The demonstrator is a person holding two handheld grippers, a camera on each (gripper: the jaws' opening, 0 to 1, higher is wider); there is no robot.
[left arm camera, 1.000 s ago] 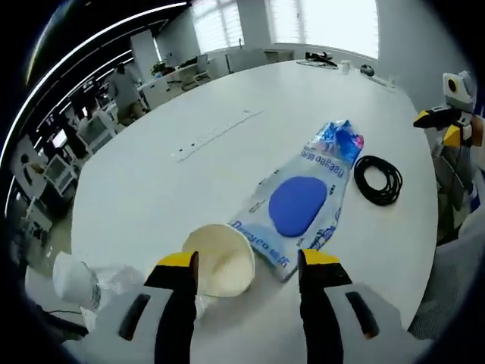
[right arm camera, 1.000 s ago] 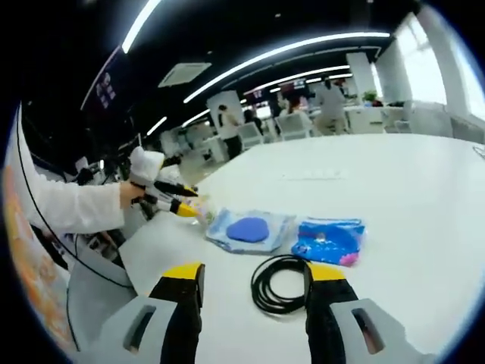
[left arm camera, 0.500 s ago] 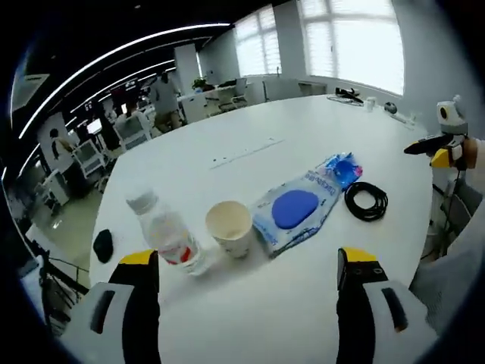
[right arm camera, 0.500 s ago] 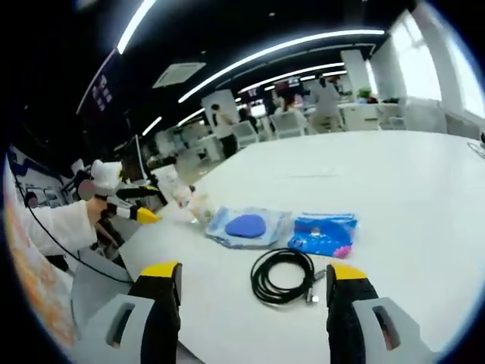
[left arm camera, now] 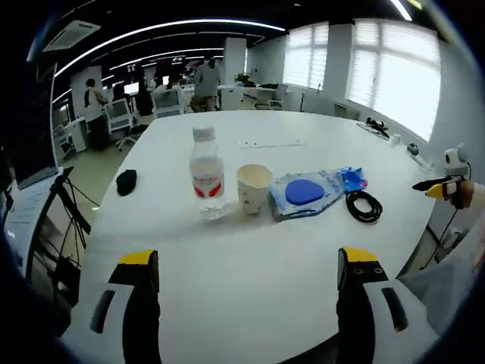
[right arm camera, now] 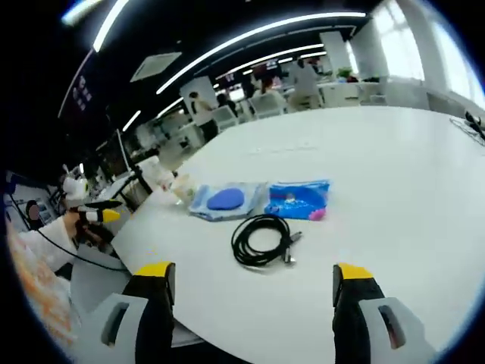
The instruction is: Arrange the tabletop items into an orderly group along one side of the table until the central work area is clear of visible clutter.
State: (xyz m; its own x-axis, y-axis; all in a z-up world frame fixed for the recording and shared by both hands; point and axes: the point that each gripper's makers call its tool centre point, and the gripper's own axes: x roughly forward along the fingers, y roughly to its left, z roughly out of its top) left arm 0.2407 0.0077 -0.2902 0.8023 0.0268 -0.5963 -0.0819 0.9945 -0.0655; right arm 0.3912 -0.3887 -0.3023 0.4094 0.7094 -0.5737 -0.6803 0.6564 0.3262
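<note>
White table (left arm camera: 250, 265) holds bottle (left arm camera: 206, 174), cup (left arm camera: 254, 188), soft packets (left arm camera: 309, 191), floppy cable (left arm camera: 364, 205) at 2 o'clock; grip its loop. Both jaws wide, empty.

Table: my large white table (left arm camera: 250, 265) | Ceiling: dark, long light strips (right arm camera: 250, 34) | Windows: bright, with blinds (left arm camera: 394, 72), along one wall | Beyond: office desks and chairs (left arm camera: 121, 114), people standing (left arm camera: 204, 76)
</note>
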